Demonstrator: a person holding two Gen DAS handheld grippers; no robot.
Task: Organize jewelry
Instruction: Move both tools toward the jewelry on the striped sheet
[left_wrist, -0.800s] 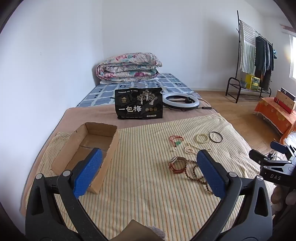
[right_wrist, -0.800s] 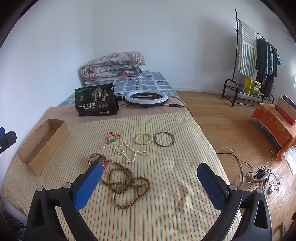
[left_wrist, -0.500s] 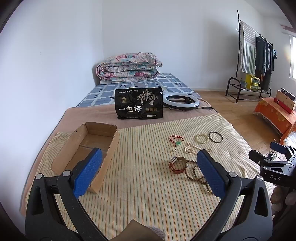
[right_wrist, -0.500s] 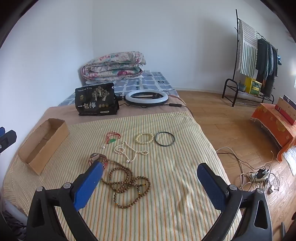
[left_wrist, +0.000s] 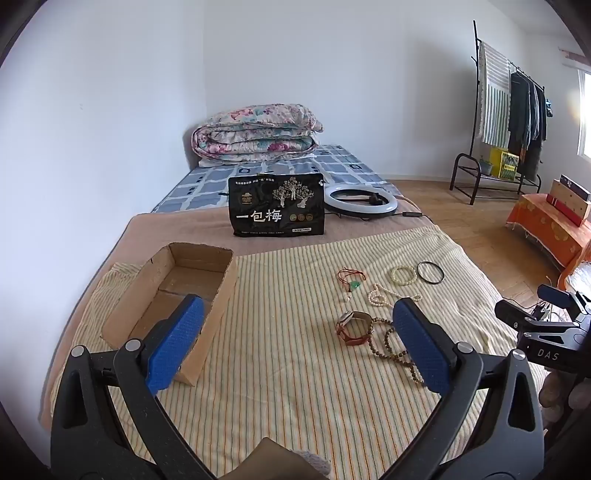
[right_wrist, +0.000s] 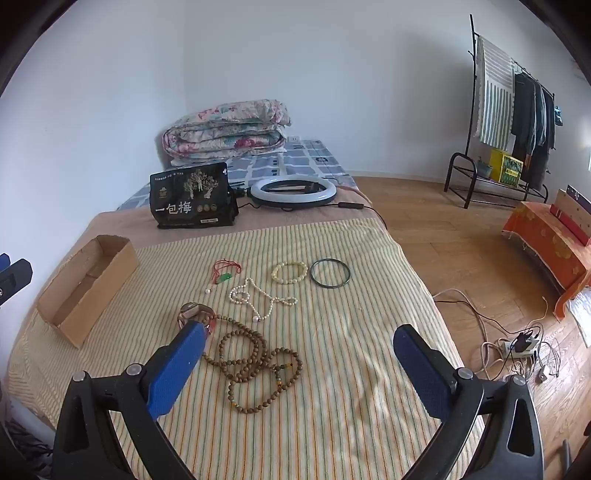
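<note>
Jewelry lies on a striped cloth (right_wrist: 332, 387): a long brown bead necklace (right_wrist: 255, 360), a white pearl necklace (right_wrist: 255, 295), a red-cord green pendant (right_wrist: 225, 275), a pale bead bracelet (right_wrist: 290, 272), a dark bangle (right_wrist: 330, 272) and a brown-strap watch (left_wrist: 353, 328). An open cardboard box (left_wrist: 173, 291) sits on the left. My left gripper (left_wrist: 295, 336) hovers open between box and watch, holding nothing. My right gripper (right_wrist: 299, 362) hangs open above the brown beads, its left pad hiding part of the watch (right_wrist: 192, 312).
A black snack bag (left_wrist: 277, 206) and a ring light (left_wrist: 360, 199) stand behind the cloth, with a folded quilt (left_wrist: 255, 133) at the wall. Cables and a power strip (right_wrist: 517, 347) lie on the wood floor right of the bed. A clothes rack (right_wrist: 517, 110) stands far right.
Both grippers have crept slightly forward toward the jewelry; the jaws stay wide and nothing on the cloth has moved.
</note>
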